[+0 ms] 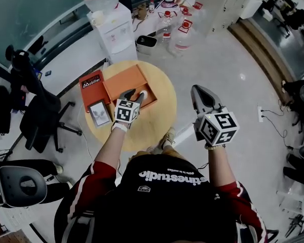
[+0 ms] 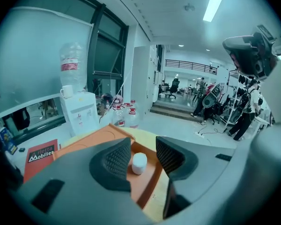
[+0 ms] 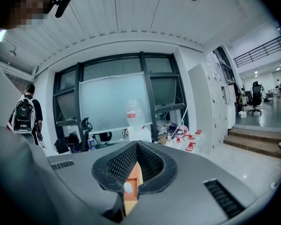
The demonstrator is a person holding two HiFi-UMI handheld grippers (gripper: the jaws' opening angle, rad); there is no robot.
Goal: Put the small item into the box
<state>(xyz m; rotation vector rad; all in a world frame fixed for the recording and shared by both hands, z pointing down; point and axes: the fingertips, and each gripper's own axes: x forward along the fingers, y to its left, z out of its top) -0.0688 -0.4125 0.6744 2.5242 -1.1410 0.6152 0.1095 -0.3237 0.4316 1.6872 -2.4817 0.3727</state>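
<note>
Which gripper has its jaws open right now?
The left gripper, jaws apart by the small white item in the orange box; the right gripper has its jaws together.

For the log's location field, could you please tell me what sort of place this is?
Likely an open office or lab hall: a water dispenser with spare bottles on the floor nearby, and office chairs.

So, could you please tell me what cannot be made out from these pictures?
Head view: the small item is partly covered by the left tongs; contact can't be judged there.
Right gripper view: the shut right tongs leave only a sliver of the box.
Left gripper view: the gripper body cuts off the print on the red lid.
</note>
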